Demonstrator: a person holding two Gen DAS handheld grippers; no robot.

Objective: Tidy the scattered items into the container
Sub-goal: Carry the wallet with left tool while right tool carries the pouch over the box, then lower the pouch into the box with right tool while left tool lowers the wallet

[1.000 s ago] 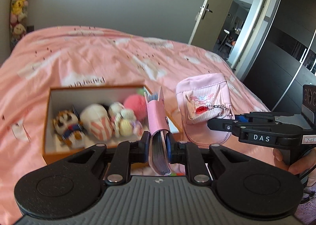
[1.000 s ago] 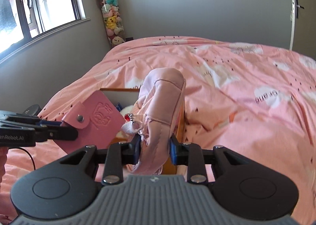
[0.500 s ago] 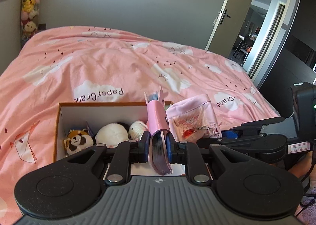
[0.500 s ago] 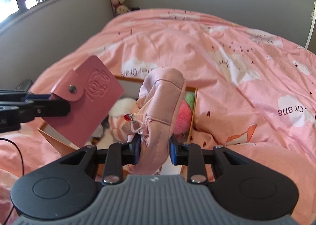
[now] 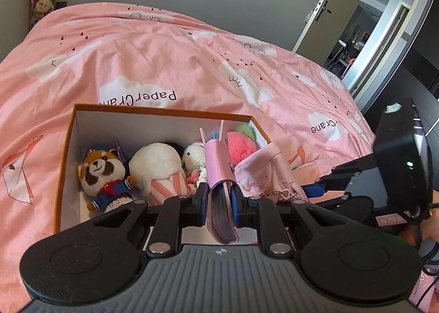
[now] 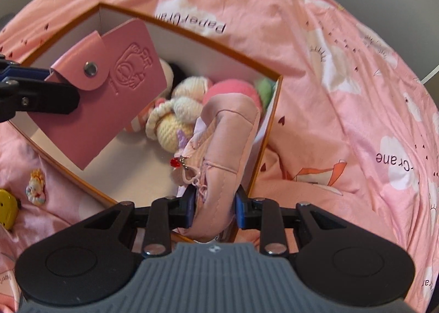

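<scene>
An orange-rimmed white box [image 5: 164,114] lies on the pink bed and holds a red panda plush [image 5: 104,173], a white striped plush [image 5: 159,170], a crocheted doll [image 6: 170,120] and a pink ball [image 5: 241,145]. My left gripper [image 5: 219,197] is shut on a pink snap card holder [image 5: 216,164], held over the box's near side. From the right wrist view, that card holder [image 6: 109,87] hangs above the box's left part. My right gripper [image 6: 215,208] is shut on a pink fabric pouch [image 6: 227,142] with a red charm, over the box's right end [image 6: 274,109].
A small figurine [image 6: 35,186] and a yellow item [image 6: 6,211] lie on the pink bedcover [image 5: 192,66] just outside the box's near-left wall. An open door [image 5: 323,8] and a dark wardrobe stand to the right of the bed. Plush toys hang in the far left corner.
Both grippers have come forward and down over the box with their loads. The right gripper has tipped steeply downward, so it now looks into the box.
</scene>
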